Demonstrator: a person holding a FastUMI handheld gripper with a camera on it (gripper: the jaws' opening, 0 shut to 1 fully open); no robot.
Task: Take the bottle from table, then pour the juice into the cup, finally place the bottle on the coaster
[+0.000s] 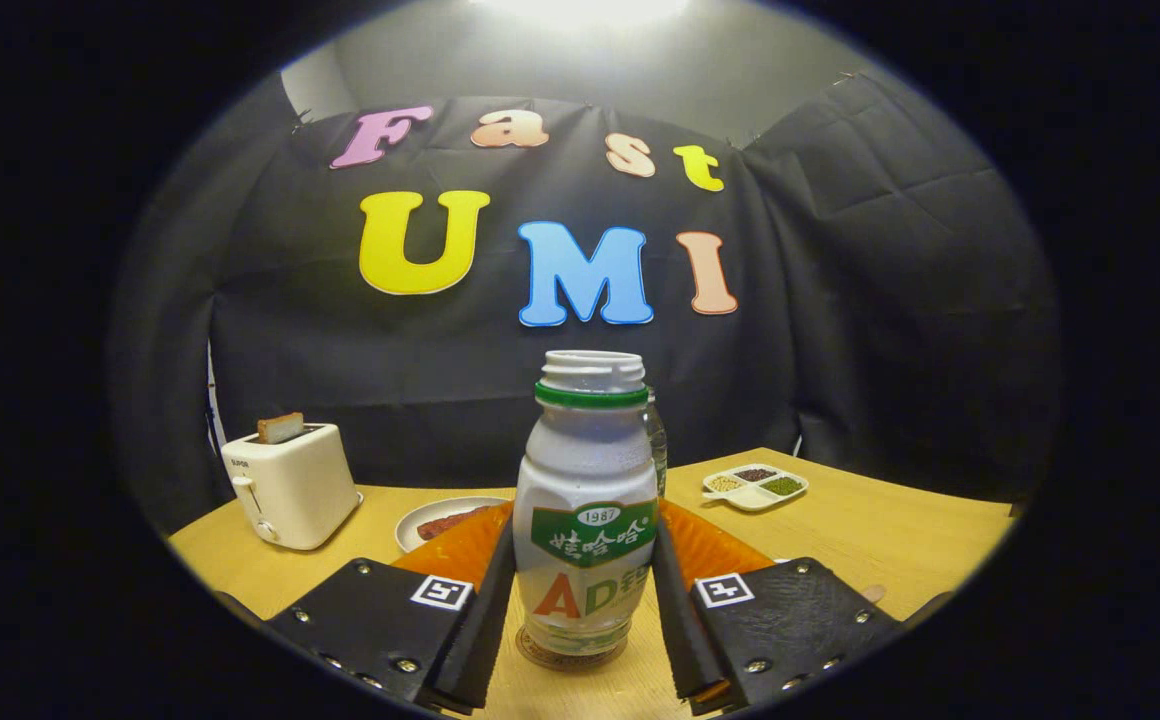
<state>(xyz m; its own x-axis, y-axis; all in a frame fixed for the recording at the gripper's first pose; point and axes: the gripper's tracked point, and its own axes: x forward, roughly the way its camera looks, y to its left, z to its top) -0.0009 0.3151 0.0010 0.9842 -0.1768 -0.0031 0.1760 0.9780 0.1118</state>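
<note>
A white bottle (585, 490) with a green neck ring and no cap stands upright between my two fingers. Both black fingers (488, 610) lie against its sides, so my gripper (584, 560) is shut on it. The bottle's base rests on a round brown coaster (570, 652) on the wooden table (890, 540). Just behind the bottle's right shoulder a sliver of a clear cup (657, 440) shows; the bottle hides most of it.
A cream toaster (288, 485) with a slice of bread in it stands at the far left of the table. A white plate (443, 520) with reddish food lies beyond my left finger. A white divided dish (755, 486) of grains sits far right.
</note>
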